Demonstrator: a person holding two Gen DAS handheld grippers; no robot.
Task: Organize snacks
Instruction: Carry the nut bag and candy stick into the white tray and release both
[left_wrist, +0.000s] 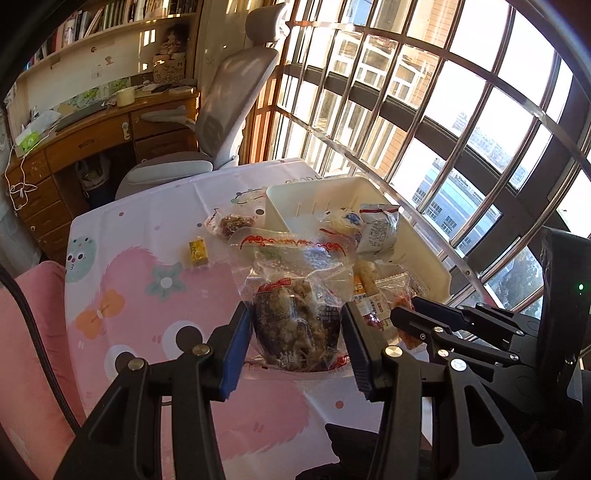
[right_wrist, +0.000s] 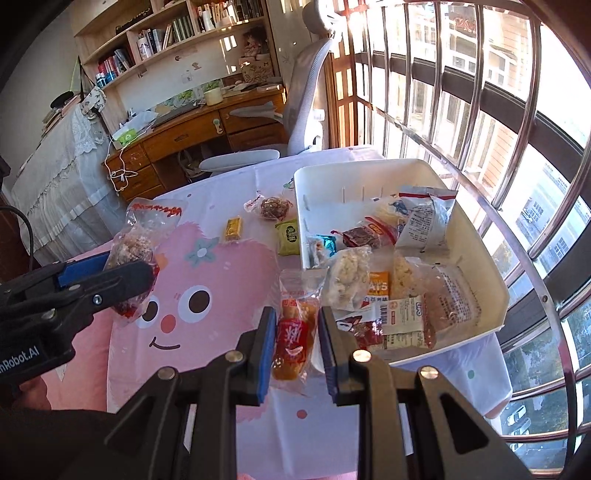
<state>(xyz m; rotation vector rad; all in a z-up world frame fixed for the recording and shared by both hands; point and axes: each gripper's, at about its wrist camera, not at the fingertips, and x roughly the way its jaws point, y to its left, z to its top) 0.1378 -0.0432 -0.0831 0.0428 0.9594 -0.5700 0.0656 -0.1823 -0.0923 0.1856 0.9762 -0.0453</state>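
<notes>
My left gripper (left_wrist: 295, 332) is shut on a clear bag of brown snack clusters (left_wrist: 295, 317) and holds it above the table; the same bag shows at the left of the right wrist view (right_wrist: 136, 240). My right gripper (right_wrist: 297, 332) is shut on a red and orange snack packet (right_wrist: 295, 332) just in front of the white basket (right_wrist: 491, 280). The basket holds several snack packets, among them a white bag (right_wrist: 424, 221). It also shows in the left wrist view (left_wrist: 424, 251).
On the pink cartoon tablecloth (right_wrist: 207, 280) lie a yellow packet (right_wrist: 233, 228), a green packet (right_wrist: 288, 236) and a small clear packet of brown snacks (right_wrist: 273, 208). A grey office chair (right_wrist: 295, 110) and a wooden desk stand beyond. Barred windows run along the right.
</notes>
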